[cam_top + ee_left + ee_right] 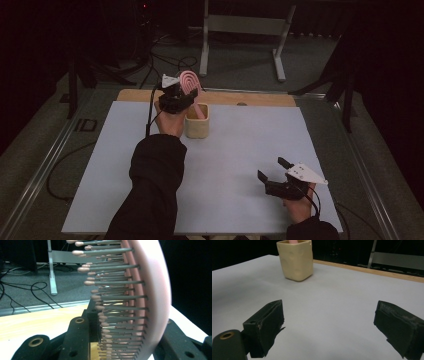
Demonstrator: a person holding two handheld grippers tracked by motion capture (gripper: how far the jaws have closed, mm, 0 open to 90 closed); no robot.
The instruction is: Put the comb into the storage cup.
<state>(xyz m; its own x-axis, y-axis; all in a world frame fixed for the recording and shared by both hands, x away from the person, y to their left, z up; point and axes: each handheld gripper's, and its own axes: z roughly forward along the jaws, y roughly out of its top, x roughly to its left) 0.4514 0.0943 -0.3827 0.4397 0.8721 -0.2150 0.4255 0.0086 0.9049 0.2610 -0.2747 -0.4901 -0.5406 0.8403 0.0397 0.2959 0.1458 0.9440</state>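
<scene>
Hairbrush (190, 84) is standing nearly upright, handle down inside the cream cup (197, 127) and head rising above it, with the left hand-held gripper (181, 95) clamping that head; the right hand-held gripper (273, 173) is resting spread apart and empty, well away on the surface (240, 150).

Hairbrush (155, 290): pale pink paddle back; grey bristle pins with pink ball tips.
Holder cup (197, 127): cream-yellow, plain, no pattern.
Bench (235, 165): light grey-white mat; behind the cup, a strip of light wood grain.
Left tool (176, 97): black.
Right tool (332, 327): black jaws, brass-coloured rivet ring; pale grey top plate.
Sleeve (150, 200): black.
Floor beyond the cup: dark grey carpet, black cables.
</scene>
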